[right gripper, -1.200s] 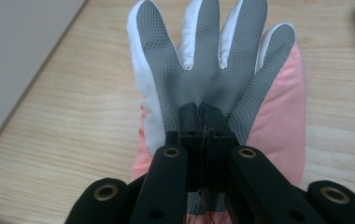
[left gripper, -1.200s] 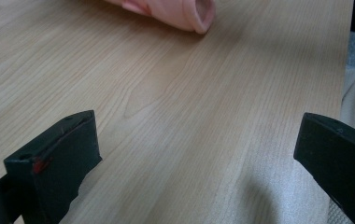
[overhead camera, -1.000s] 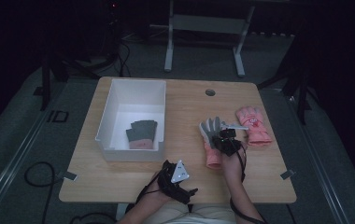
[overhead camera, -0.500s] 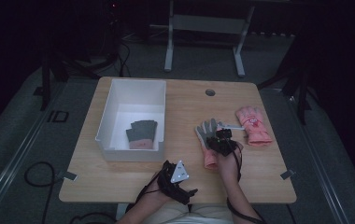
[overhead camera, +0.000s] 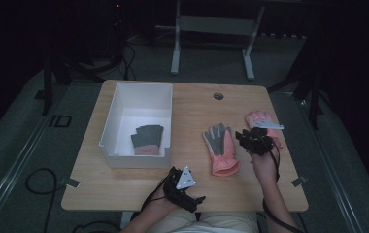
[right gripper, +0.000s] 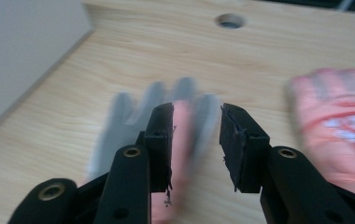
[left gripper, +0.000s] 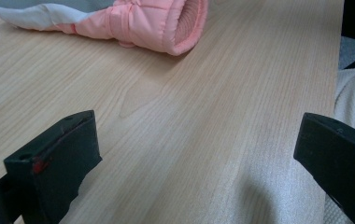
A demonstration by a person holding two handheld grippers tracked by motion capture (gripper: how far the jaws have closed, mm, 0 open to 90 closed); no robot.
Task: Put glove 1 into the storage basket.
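Two black handheld grippers, bare forearms.
Left gripper (overhead camera: 185, 187) wears a grey three-cornered plate; right gripper (right gripper: 196, 135) has brass-ringed screw holes; black cables trail from both.

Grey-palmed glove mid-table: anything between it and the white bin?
Nothing visible. The grey-palmed glove lies flat on bare table right of the white bin, which is open-topped and holds one dark glove. Only the bin's wall must be cleared. The right gripper, jaws apart, is beside the glove.
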